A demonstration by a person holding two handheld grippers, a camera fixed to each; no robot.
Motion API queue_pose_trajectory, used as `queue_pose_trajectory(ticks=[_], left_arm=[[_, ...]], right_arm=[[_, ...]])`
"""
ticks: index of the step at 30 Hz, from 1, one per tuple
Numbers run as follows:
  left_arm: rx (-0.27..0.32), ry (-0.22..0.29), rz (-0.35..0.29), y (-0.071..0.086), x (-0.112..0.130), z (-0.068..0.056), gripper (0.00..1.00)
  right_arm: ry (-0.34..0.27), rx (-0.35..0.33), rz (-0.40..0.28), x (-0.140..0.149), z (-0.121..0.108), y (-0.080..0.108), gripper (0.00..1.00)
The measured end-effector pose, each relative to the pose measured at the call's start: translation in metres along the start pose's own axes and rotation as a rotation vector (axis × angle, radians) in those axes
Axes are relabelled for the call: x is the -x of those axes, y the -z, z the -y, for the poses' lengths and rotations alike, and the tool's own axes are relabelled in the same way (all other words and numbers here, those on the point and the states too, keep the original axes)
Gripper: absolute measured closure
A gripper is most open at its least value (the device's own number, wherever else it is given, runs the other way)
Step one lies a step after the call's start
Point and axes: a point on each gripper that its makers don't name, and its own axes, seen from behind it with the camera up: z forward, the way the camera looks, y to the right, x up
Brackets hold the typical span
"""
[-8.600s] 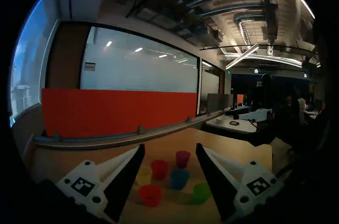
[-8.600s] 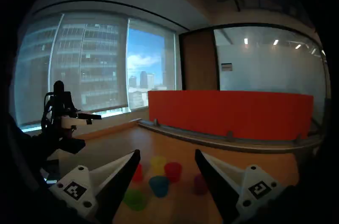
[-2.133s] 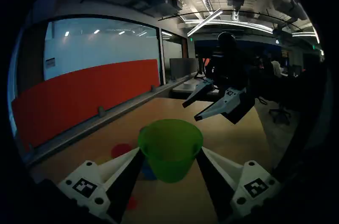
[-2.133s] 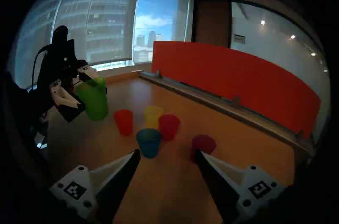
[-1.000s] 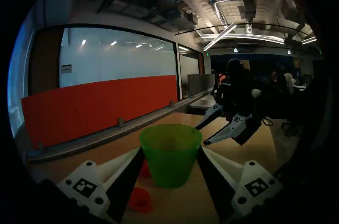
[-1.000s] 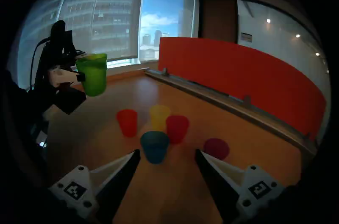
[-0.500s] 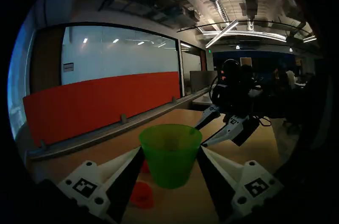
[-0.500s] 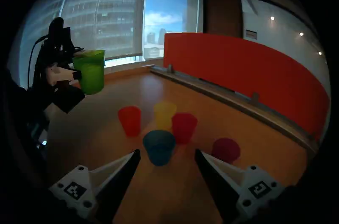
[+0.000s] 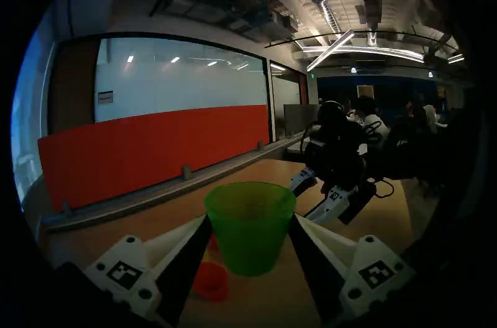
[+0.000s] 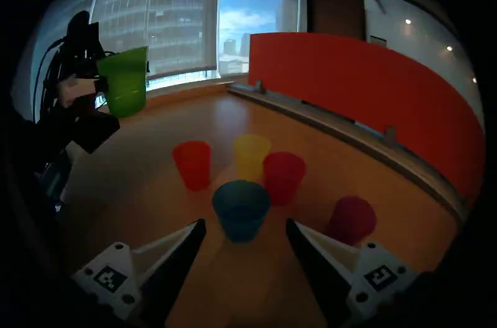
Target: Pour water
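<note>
In the left gripper view my left gripper (image 9: 248, 232) is shut on a green cup (image 9: 250, 225), held upright above the wooden table (image 9: 348, 204). From the right gripper view that green cup (image 10: 122, 81) hangs at the far left, well above the table. My right gripper (image 10: 245, 235) is open, with a blue cup (image 10: 241, 209) standing just beyond its fingertips. Behind the blue cup stand an orange-red cup (image 10: 192, 164), a yellow cup (image 10: 251, 154) and a red cup (image 10: 284, 176). A magenta cup (image 10: 351, 218) stands to the right. The right gripper (image 9: 314, 194) also appears farther off in the left gripper view.
A red partition (image 10: 366, 79) with a grey rail runs along the table's far edge. Large windows (image 10: 168, 23) lie behind the left gripper. An orange-red cup (image 9: 211, 279) sits low beside the left finger in the left gripper view. People sit at desks (image 9: 410, 141) in the dim background.
My right gripper has come lower and closer to the blue cup, which now looms larger between its fingers. The green cup stays held aloft, shifted slightly upward in the right gripper view.
</note>
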Motion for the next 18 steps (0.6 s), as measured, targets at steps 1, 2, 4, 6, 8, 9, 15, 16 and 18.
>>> queue_pose_trajectory(ticks=[1,2,4,6,8,9,15,16,18], left_arm=[[-0.003,0.0,0.0,0.001,0.0,0.001,0.16],[-0.005,0.0,0.0,0.002,0.001,0.002,0.16],[-0.007,0.003,0.002,0.003,0.003,0.003,0.16],[-0.009,0.005,0.004,0.004,0.004,0.004,0.16],[-0.012,0.007,0.005,0.004,0.005,0.004,0.16],[-0.012,0.006,0.005,0.005,0.005,0.004,0.16],[-0.017,0.002,0.01,0.007,0.007,0.005,0.16],[-0.018,0.001,0.011,0.008,0.008,0.005,0.16],[-0.02,0.001,0.013,0.008,0.009,0.005,0.16]], right_arm=[[0.001,-0.003,0.005,0.002,0.001,-0.004,0.0],[0.003,-0.006,0.009,0.003,0.001,-0.007,0.0],[0.001,-0.01,0.017,0.006,0.002,-0.014,0.0],[-0.002,-0.013,0.023,0.008,0.002,-0.02,0.0],[-0.006,-0.015,0.03,0.01,0.002,-0.026,0.0],[-0.007,-0.016,0.033,0.011,0.002,-0.029,0.0],[-0.009,-0.03,0.046,0.014,0.003,-0.046,0.0],[-0.008,-0.033,0.048,0.015,0.004,-0.048,0.0],[-0.005,-0.034,0.051,0.015,0.004,-0.054,0.0]])
